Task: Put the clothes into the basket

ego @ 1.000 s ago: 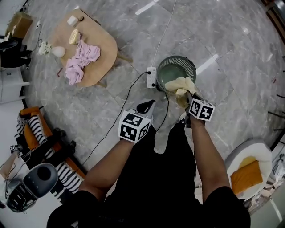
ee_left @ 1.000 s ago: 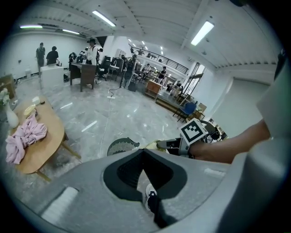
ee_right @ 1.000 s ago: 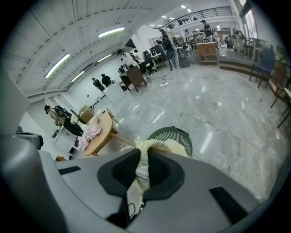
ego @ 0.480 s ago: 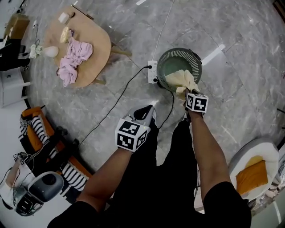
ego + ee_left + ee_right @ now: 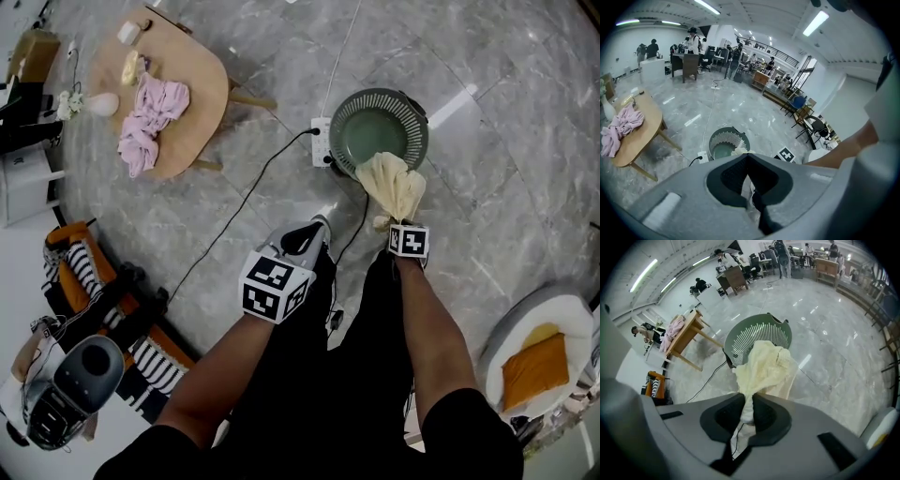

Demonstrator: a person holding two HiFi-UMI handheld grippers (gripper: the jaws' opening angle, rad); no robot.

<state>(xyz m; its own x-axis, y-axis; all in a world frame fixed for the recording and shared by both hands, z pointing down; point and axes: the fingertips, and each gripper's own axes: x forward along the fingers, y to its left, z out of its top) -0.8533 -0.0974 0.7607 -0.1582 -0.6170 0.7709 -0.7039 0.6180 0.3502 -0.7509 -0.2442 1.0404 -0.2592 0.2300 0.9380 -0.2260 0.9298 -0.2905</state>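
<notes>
Grey marble floor point(image 5: 487, 187) fills the head view. The right gripper point(image 5: 384, 223) holds a cream garment point(image 5: 394, 183) over the near rim of the green basket point(image 5: 349, 105), and pink clothes point(image 5: 150, 117) lie on the wooden table point(image 5: 202, 84).

In the left gripper view, the left gripper point(image 5: 748, 155) has its jaws together with nothing between them.

In the right gripper view, the jaws pinch the garment's bunched end, and the basket stands behind it.

Large open lab-like hall, polished grey marble floor point(image 5: 516, 141), ceiling strip lights point(image 5: 815, 22), desks point(image 5: 684, 63) with people point(image 5: 693, 40) standing, mezzanine railing point(image 5: 765, 47)
</notes>
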